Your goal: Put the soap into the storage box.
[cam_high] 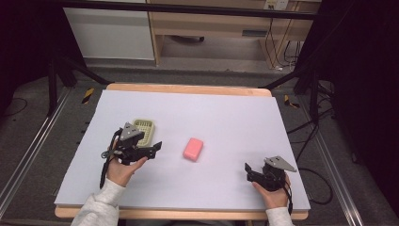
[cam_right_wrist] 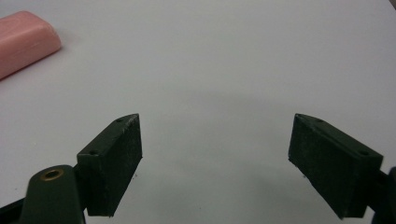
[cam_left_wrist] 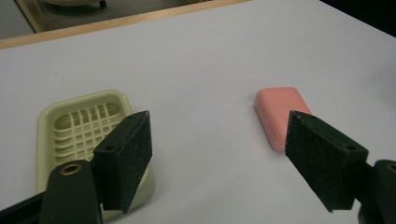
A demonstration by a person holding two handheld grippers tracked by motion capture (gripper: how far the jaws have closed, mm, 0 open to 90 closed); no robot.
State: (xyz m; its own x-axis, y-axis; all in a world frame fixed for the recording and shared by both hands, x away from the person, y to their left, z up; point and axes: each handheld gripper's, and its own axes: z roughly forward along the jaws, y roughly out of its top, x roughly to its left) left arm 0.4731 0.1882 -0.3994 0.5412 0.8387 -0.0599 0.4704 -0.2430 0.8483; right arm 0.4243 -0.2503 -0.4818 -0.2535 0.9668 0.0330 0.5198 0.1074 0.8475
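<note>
Our left tool (cam_high: 157,146) is spread wide, aimed at the pink soap (cam_high: 193,149) so we can grab it for the dish (cam_high: 145,130). Our right tool (cam_high: 248,170) waits, spread too.

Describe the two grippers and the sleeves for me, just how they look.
Both the left gripper and the right gripper are black, each topped by a grey three-cornered plate, with a black cable trailing near the wrist. Their fingers are flat black blocks with small holes on the upper face; a brass-coloured ring sits at the base. The sleeves are light grey.
</note>
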